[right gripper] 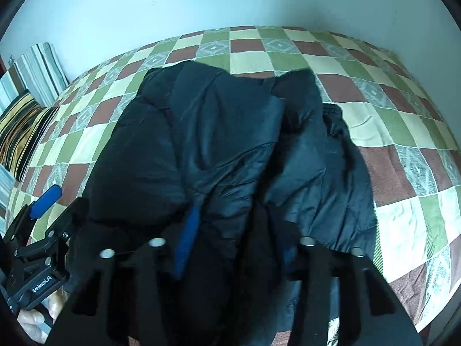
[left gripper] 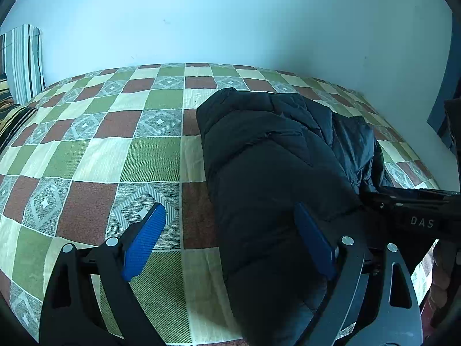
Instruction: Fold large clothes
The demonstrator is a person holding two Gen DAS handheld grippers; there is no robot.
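Jacket: a big black padded jacket lies on the bed, bunched lengthwise, with a shinier dark panel showing on its right side.
Where it sits: on the near half of the bed, its far end short of the wall, its near end running under both tools.
Bed: a checked bedspread in green, cream, red-brown and grey diamond squares covers the bed, which stands against a pale blue wall.
Left gripper: the left gripper hangs low over the jacket's left edge, its blue fingers spread wide with nothing between them; the left one is over bare bedspread, the right one over the black fabric.
Right gripper: the right gripper is pushed into the near part of the jacket. One blue pad shows plainly against the cloth, the other is mostly buried in dark folds. There is a gap between them with black fabric bunched in it, but I cannot tell whether they are pinching it.
Other tool in sight: from the right wrist camera the left gripper shows at the lower left edge, with the person's hand below it.
Pillows: a grey-green striped pillow stands against the wall at the far left, and a black-and-yellow striped cushion lies just beside it.
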